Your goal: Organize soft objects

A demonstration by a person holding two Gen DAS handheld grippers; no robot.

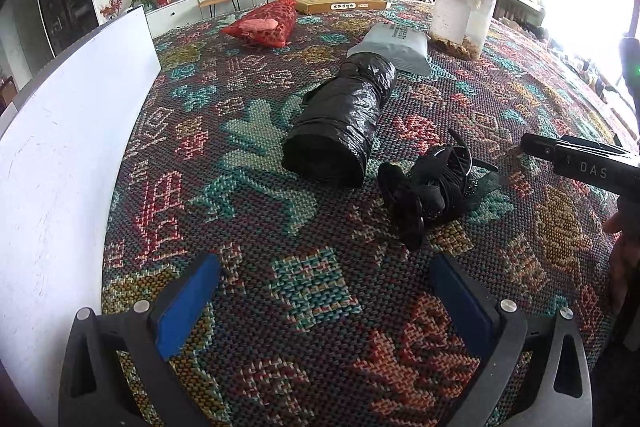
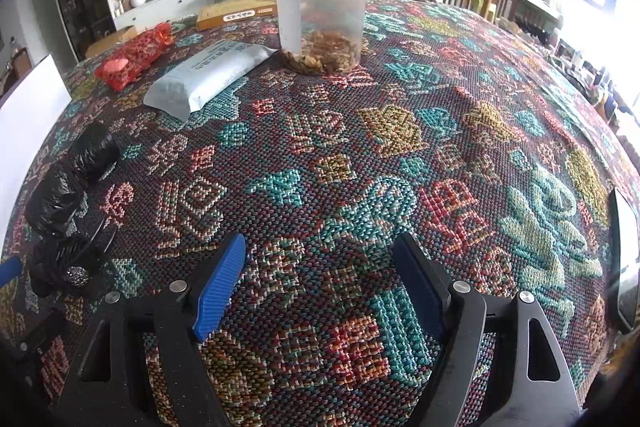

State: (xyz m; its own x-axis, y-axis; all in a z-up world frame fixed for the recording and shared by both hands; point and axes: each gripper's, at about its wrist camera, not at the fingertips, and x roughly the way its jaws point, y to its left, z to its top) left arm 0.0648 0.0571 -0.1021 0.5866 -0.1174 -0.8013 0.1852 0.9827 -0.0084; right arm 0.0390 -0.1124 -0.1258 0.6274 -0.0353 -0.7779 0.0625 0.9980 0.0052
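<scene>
A roll of black plastic bag (image 1: 340,123) lies on the woven patterned tablecloth (image 1: 304,291), with a small black bundle of fabric and a clip (image 1: 428,187) just right of it. Behind them lie a grey pouch (image 1: 390,45) and a red mesh bag (image 1: 264,23). My left gripper (image 1: 326,291) is open over bare cloth, short of the black bundle. My right gripper (image 2: 320,247) is open with only cloth between its fingers. The black roll (image 2: 76,179) and the bundle (image 2: 68,263) sit to its far left. The grey pouch (image 2: 208,75) and red bag (image 2: 132,59) lie further back.
A clear jar with a black lid (image 2: 320,11) stands behind the pouch, and a flat yellow box (image 2: 240,13) lies at the far edge. A white board (image 1: 60,147) rises along the left side. A dark flat device (image 2: 624,259) lies at the right edge.
</scene>
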